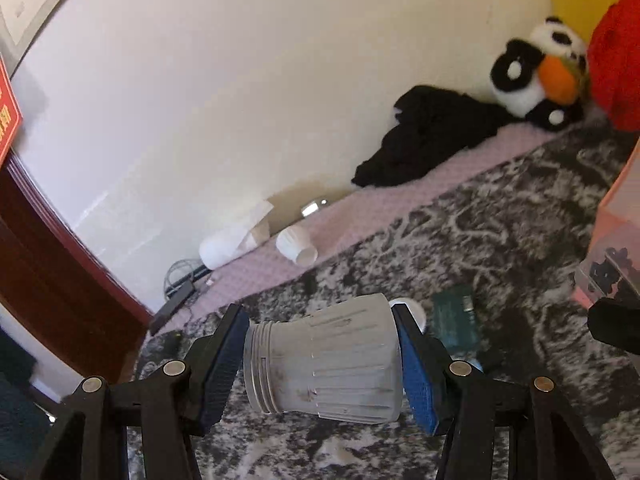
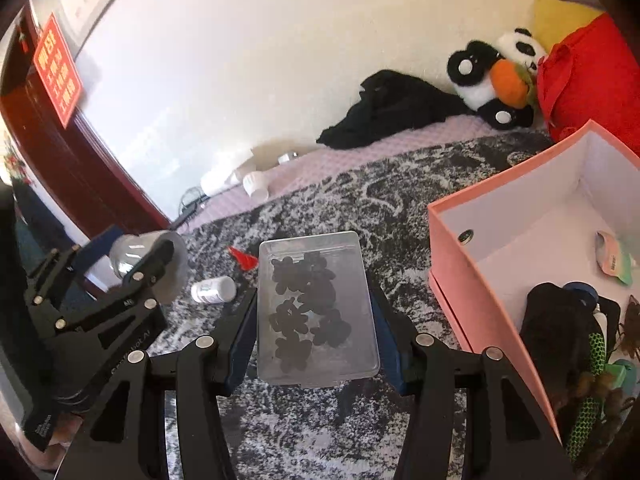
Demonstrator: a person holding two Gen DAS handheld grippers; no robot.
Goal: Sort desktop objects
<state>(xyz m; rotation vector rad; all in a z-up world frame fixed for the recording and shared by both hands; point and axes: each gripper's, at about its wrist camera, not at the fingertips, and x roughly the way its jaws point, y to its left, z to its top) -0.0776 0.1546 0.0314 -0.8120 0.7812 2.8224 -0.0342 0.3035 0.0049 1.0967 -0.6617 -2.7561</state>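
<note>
My left gripper (image 1: 318, 320) is shut on a grey ribbed bulb (image 1: 324, 364), which lies sideways between the blue pads above the dark patterned cloth (image 1: 500, 220). In the right wrist view the left gripper (image 2: 140, 264) hangs at the left with the bulb (image 2: 176, 268), whose clear dome points left. My right gripper (image 2: 312, 290) is shut on a clear plastic box (image 2: 316, 308) holding several black flower-shaped pieces. It is lifted above the cloth, left of an open pink box (image 2: 452, 240) that contains several items.
A white pill bottle (image 2: 212, 290) and a small red piece (image 2: 242, 258) lie on the cloth. A green packet (image 1: 456, 320) lies beyond the bulb. At the back are a panda plush (image 2: 492, 80), a black garment (image 2: 384, 108), a red bag (image 2: 588, 80), white cups (image 1: 296, 246) and cables (image 1: 180, 284).
</note>
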